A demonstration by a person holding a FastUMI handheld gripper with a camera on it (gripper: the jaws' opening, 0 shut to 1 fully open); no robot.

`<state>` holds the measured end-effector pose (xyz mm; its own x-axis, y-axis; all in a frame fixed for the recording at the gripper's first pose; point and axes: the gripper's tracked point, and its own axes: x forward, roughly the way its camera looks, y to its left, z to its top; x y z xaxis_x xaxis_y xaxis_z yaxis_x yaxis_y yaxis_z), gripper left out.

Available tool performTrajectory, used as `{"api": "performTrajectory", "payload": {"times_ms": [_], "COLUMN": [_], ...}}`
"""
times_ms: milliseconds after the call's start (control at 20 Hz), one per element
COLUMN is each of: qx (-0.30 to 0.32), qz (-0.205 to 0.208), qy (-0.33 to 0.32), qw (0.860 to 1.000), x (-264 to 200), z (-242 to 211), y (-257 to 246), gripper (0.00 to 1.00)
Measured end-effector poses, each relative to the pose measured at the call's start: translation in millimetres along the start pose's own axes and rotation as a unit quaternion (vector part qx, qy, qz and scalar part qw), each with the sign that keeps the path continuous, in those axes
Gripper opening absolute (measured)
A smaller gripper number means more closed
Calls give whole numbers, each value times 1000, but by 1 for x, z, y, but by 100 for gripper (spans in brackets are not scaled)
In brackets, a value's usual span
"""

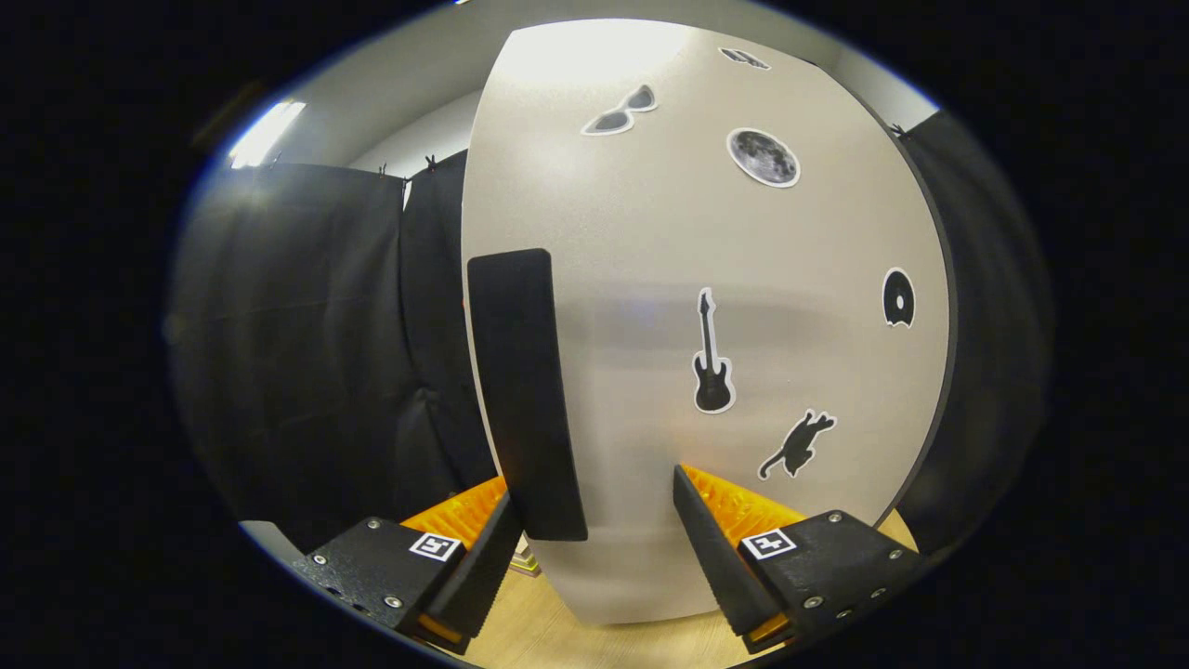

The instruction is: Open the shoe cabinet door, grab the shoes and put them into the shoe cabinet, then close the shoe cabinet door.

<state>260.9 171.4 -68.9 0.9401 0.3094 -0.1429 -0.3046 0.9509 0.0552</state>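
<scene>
1. My gripper (594, 520) faces the shoe cabinet door (706, 307), a pale, smooth panel standing right ahead and very close.
2. My jaws are spread wide apart and hold nothing; both fingertips sit just short of the panel's lower part.
3. A dark vertical handle (525, 390) runs down the door's left edge. Its lower end hangs between my fingers, nearer the left one.
4. I think the left finger (483, 567) is just beside the handle rather than touching it, though the fisheye bend makes that hard to judge.
5. The door carries stickers: a guitar (712, 358) near the middle, a cat (799, 444) lower right of it, a moon (764, 156) higher up, sunglasses (620, 111) left of the moon, and a round disc (898, 297) near the right edge.
6. Black cloth (307, 334) hangs to the left of the door and again along its right side.
7. A strip of wooden floor (557, 632) shows beneath the door, between and below my fingers.
8. A ceiling light (265, 132) glows above the cloth on the left.
</scene>
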Motion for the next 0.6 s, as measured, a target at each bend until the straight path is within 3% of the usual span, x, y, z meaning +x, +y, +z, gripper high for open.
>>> {"api": "performTrajectory", "payload": {"times_ms": [600], "qx": [6], "qz": [-62], "qy": [-25], "qw": [998], "x": [14], "z": [3], "y": [0], "gripper": [96]}}
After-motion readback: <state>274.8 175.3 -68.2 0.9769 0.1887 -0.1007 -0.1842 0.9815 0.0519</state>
